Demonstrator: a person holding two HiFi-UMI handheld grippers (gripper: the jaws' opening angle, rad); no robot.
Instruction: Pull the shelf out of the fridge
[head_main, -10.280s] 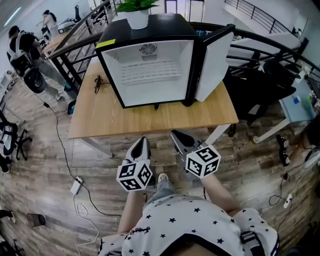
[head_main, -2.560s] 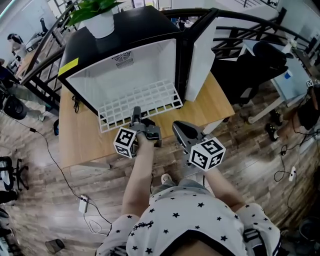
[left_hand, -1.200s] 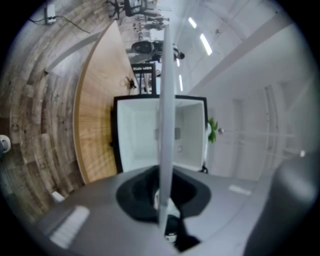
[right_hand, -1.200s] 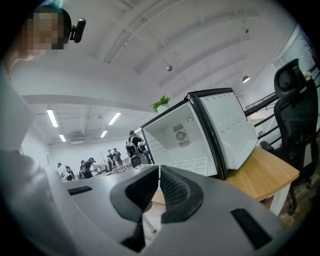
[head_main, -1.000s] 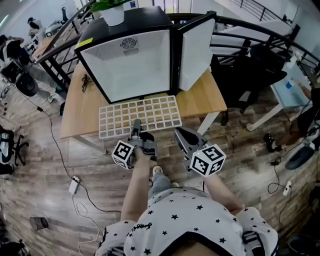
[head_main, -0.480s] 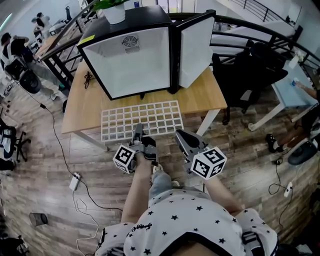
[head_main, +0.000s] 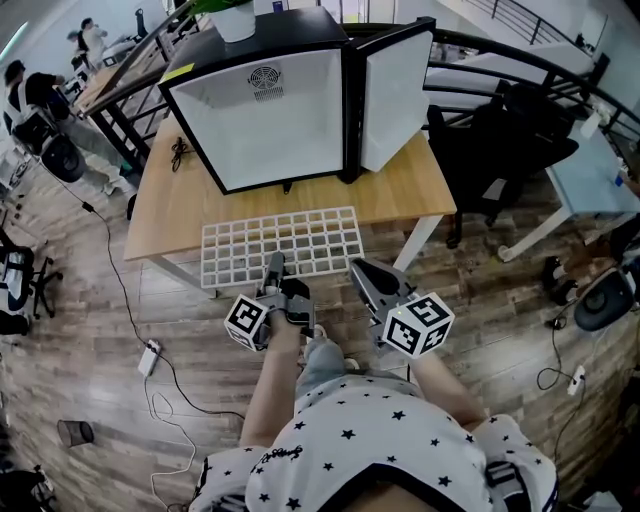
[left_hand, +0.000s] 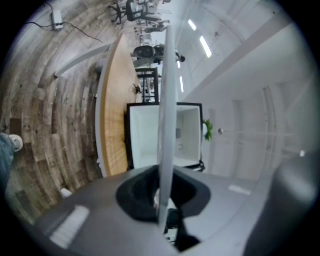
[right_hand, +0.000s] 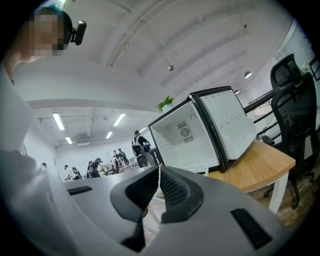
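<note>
The white wire shelf (head_main: 300, 240) is out of the fridge and hangs level over the table's front edge. My left gripper (head_main: 274, 266) is shut on the middle of its near rim. In the left gripper view the shelf (left_hand: 166, 100) shows edge-on as a pale strip running out from between the jaws (left_hand: 162, 192). The black fridge (head_main: 270, 110) stands on the wooden table (head_main: 400, 195) with its white inside bare and its door (head_main: 395, 90) swung open to the right. My right gripper (head_main: 362, 272) hovers beside the shelf's right corner, shut and holding nothing (right_hand: 159, 177).
A potted plant (head_main: 235, 20) sits on top of the fridge. A black office chair (head_main: 510, 130) stands right of the table. A cable and a power strip (head_main: 150, 355) lie on the wood floor at the left. People stand at the far left (head_main: 40, 100).
My left gripper has drawn the shelf a little further from the fridge, toward me. The right gripper has kept its place beside it.
</note>
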